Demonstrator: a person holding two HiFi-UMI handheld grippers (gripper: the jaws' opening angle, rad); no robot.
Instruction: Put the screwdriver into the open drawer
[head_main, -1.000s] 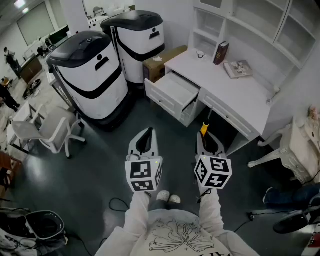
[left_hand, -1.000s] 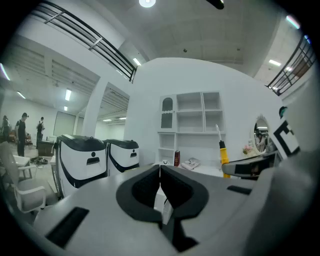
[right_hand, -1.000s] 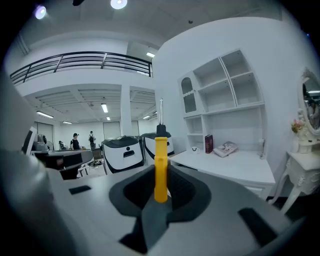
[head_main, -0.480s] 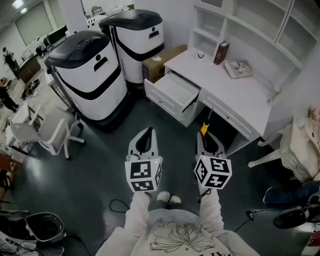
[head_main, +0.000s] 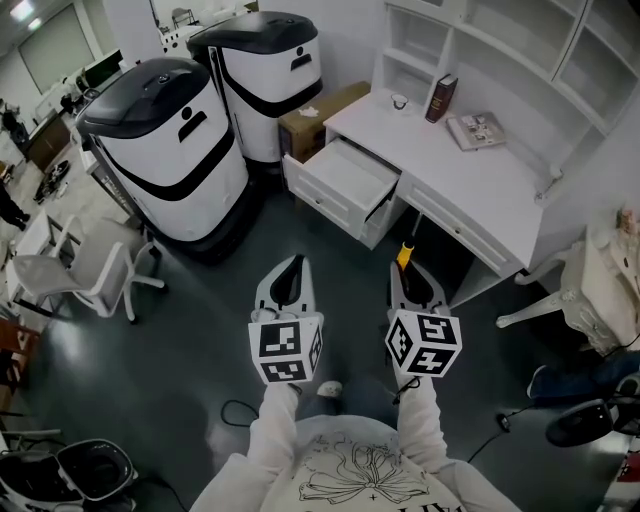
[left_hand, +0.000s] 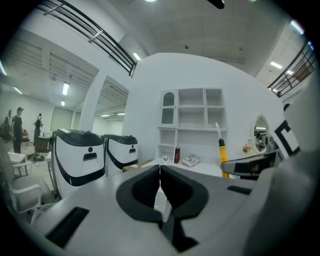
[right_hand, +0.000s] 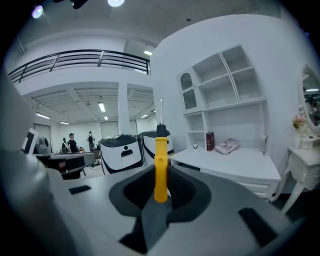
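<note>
The white tabletop, upper right, carried an upright book, a flat magazine and a cup; its drawer stood open.

The yellow plastic-handled screwdriver has a black collar. The painted wooden bench and its open drawer are white. The two rounded machines are white with black bands, and the smooth floor is dark grey.

A dark grey polished floor runs under a white painted desk topped by white open shelving, both against a plain white wall. Two bulky white-and-black cabinets stand at the left, with a white swivel chair and a brown cardboard box nearby. Ceiling strip lights glow in the hall beyond.
</note>
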